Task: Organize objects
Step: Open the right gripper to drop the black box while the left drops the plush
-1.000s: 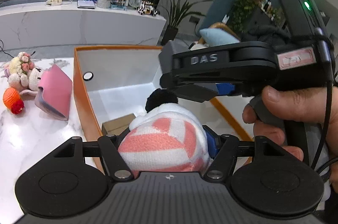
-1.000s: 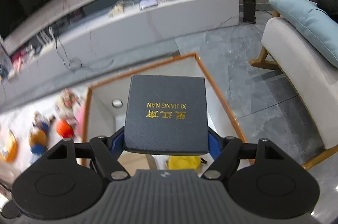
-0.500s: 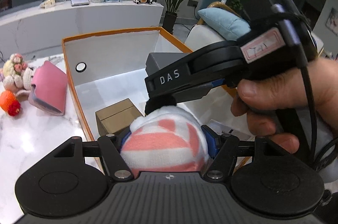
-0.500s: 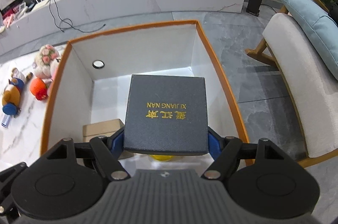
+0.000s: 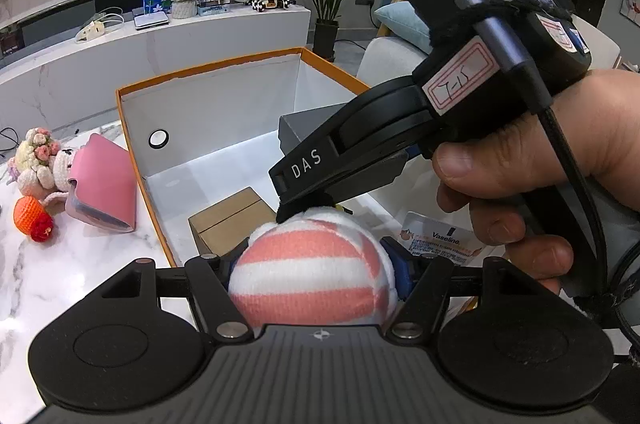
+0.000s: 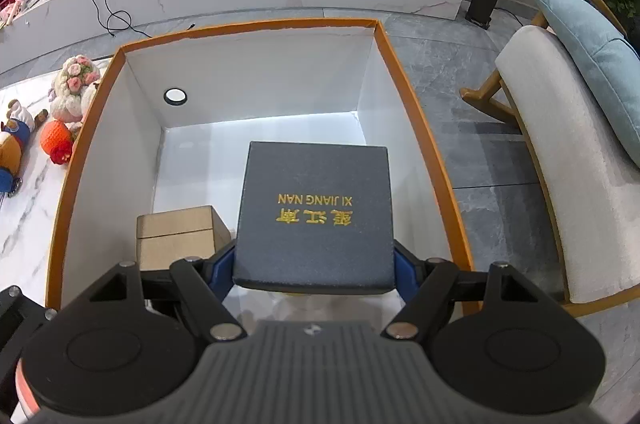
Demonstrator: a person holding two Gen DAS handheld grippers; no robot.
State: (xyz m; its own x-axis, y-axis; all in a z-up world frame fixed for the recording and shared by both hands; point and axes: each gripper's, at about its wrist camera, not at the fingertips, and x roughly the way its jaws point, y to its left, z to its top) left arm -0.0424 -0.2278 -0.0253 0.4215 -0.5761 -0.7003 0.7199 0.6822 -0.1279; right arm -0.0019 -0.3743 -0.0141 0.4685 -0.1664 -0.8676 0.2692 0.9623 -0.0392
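My left gripper [image 5: 314,264] is shut on a pink and white striped plush toy [image 5: 308,276] at the near edge of the orange-rimmed white box [image 5: 132,140]. My right gripper [image 6: 314,264] is shut on a dark grey square gift box with gold lettering [image 6: 316,212] and holds it low inside the orange-rimmed box [image 6: 420,128]. The left wrist view shows the right gripper's body [image 5: 360,140] and the hand above the plush. A brown cardboard box [image 6: 176,236] stands inside at the near left; it also shows in the left wrist view [image 5: 228,220].
On the marble table left of the box lie a pink pouch [image 5: 104,184], crocheted dolls [image 5: 36,160] and an orange knitted toy [image 5: 30,218]. A Vaseline card [image 5: 440,240] lies in the box. An armchair [image 6: 560,160] stands to the right.
My right gripper has carried the dark gift box forward and down into the orange-rimmed box. My left gripper with the plush has shifted slightly, showing more of the box interior.
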